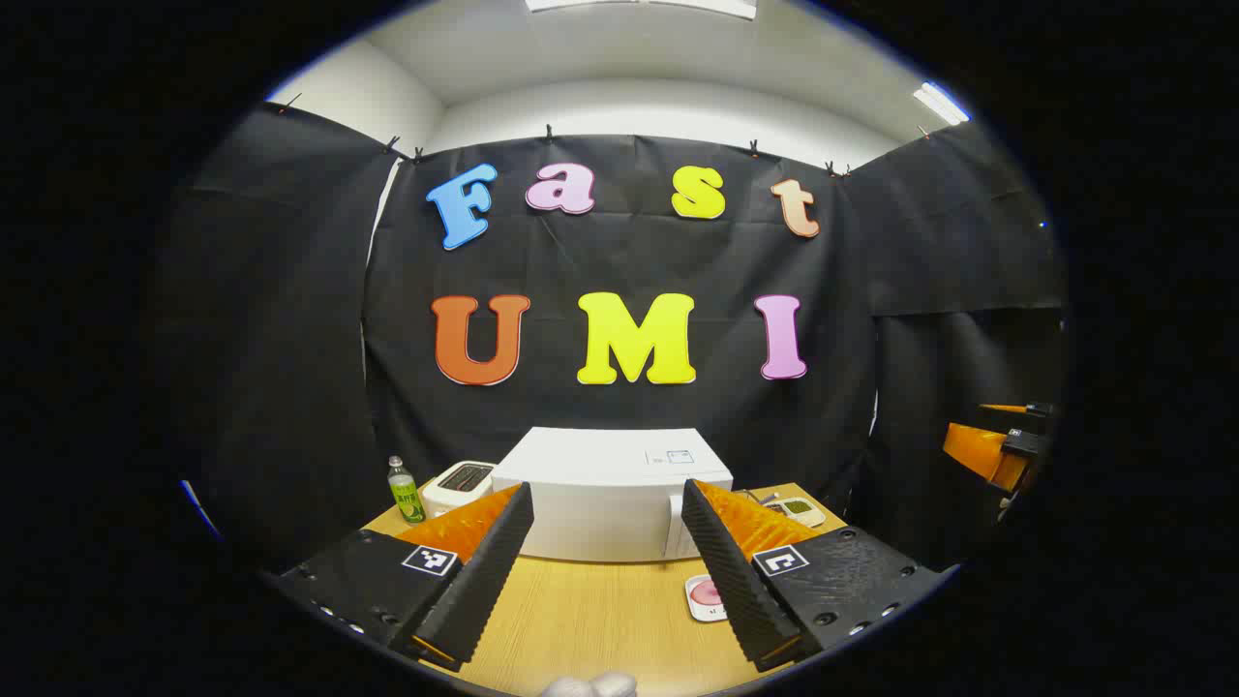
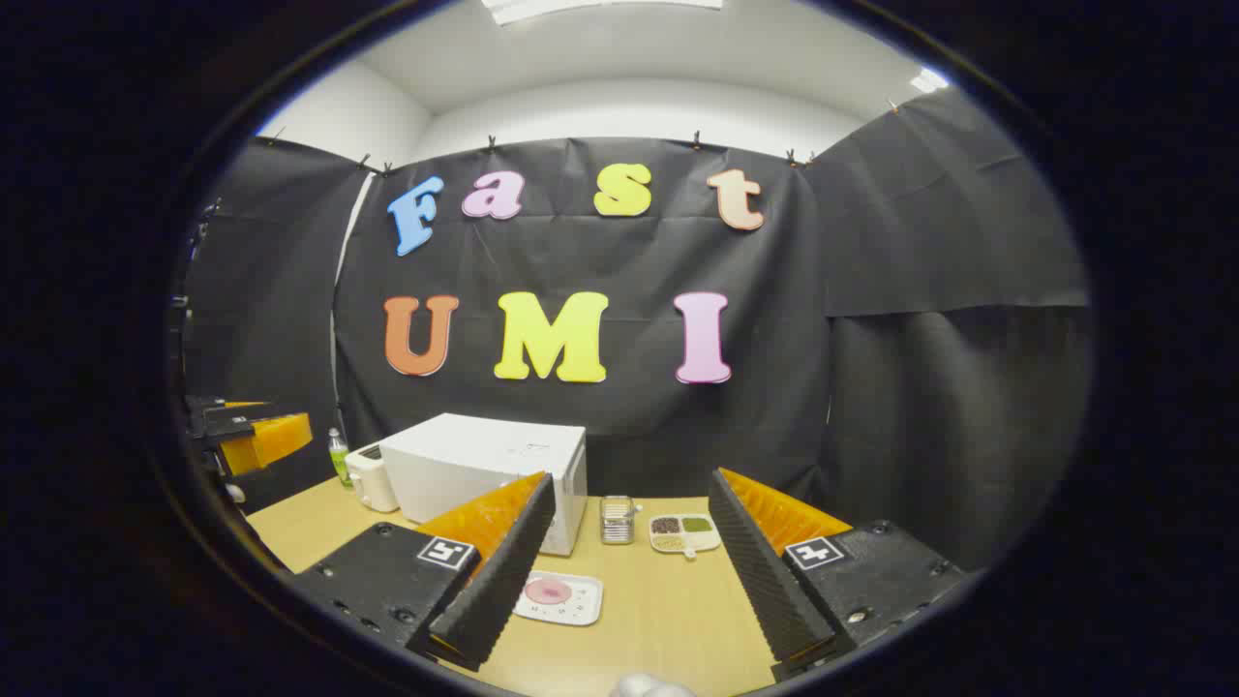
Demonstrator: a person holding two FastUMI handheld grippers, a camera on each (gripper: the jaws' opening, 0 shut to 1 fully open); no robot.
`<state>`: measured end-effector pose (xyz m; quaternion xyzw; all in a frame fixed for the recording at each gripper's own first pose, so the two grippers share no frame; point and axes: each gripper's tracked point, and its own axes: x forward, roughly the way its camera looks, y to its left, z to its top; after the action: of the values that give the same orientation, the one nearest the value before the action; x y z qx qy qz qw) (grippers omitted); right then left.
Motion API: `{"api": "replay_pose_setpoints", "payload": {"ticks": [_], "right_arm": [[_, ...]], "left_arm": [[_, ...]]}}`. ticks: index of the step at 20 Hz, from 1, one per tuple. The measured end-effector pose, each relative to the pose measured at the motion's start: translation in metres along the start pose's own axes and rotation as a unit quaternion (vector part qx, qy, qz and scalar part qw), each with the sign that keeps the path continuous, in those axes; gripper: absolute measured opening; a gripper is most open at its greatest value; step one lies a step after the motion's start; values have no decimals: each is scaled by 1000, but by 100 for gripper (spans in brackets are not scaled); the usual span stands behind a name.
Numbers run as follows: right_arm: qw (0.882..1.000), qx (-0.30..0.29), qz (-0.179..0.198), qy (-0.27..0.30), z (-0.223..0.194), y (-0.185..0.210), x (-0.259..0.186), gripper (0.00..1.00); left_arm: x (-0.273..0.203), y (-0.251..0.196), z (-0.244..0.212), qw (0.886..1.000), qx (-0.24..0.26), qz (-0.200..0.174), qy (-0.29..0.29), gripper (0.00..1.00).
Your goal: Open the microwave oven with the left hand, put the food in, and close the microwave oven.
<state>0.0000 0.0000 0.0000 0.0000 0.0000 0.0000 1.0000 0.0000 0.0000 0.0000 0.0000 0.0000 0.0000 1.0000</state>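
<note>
Boxy white microwave oven [image 1: 612, 494] at the back of the light wooden worktop [image 1: 581, 620], against the black cloth wall, door shut with a slim vertical handle near its right edge. Just in front of its right corner, flat on the worktop: a white rectangular plate carrying a round pink piece of food [image 2: 557, 596]. Left hand-held gripper [image 1: 608, 571] spread wide and empty, lined up on the microwave front but well short of it; right hand-held gripper [image 2: 629, 571] likewise wide, empty, poised above the worktop near the plate. Probably a stiff, light-swinging door, best taken at the handle and pulled in an arc; heavy enough casing, likely, not to slide. Plate rigid, shallow, smooth and probably slippery, so best pinched at the rim and kept level lest the food slip off. Left of the microwave: a white toaster [image 1: 457, 484] touching or just beside it, then a small green-labelled clear bottle [image 1: 405, 490]. Right of the microwave: a small clear ribbed jar [image 2: 616, 519] and a white divided dish of dark and green contents [image 2: 684, 531], both near the door's swing and possibly in its way.
</note>
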Motion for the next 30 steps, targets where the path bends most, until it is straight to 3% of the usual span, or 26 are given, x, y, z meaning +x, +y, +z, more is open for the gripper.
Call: {"api": "replay_pose_setpoints", "payload": {"ticks": [2,3,5,10,11,12,13,14,17,22,23,24,26,27,29,30], "right_arm": [[1000,4,2,5,-3,2,2,94],[1000,10,3,5,-3,3,3,100],[1000,13,1,6,-1,2,5,94],[1000,4,2,0,1,1,9,94],[1000,4,2,2,1,1,11,100],[1000,5,1,1,2,-1,13,94],[1000,6,1,1,4,-2,14,100],[1000,7,2,0,4,-3,15,94],[1000,6,1,-2,6,-10,21,94],[1000,9,-1,9,6,-27,33,94],[1000,6,-3,10,8,-31,34,100],[1000,3,-5,10,9,-36,36,94],[1000,3,-7,11,12,-43,36,94],[1000,5,-9,11,13,-46,37,100],[1000,1,-16,16,13,-56,38,94],[1000,-2,-19,19,12,-59,38,100]], "left_arm": [[-1,2,-2,1000,8,1,0,95],[-1,3,0,1000,12,1,-3,95],[-1,4,3,1000,21,2,-10,95],[3,-1,4,999,31,0,-19,95],[4,-2,3,999,29,-1,-18,95],[6,-1,3,999,28,0,-19,95],[8,-2,3,999,28,0,-21,95],[12,-2,3,999,30,1,-22,94],[25,-10,-7,999,35,-1,-27,95],[68,-41,-42,998,43,-24,-33,95],[79,-49,-52,998,39,-28,-31,95],[89,-56,-63,999,32,-31,-24,95],[111,-68,-84,999,27,-35,-16,95],[125,-76,-95,999,22,-38,-9,95],[154,-92,-117,999,2,-51,5,94],[168,-96,-127,999,3,-51,12,95]]}}
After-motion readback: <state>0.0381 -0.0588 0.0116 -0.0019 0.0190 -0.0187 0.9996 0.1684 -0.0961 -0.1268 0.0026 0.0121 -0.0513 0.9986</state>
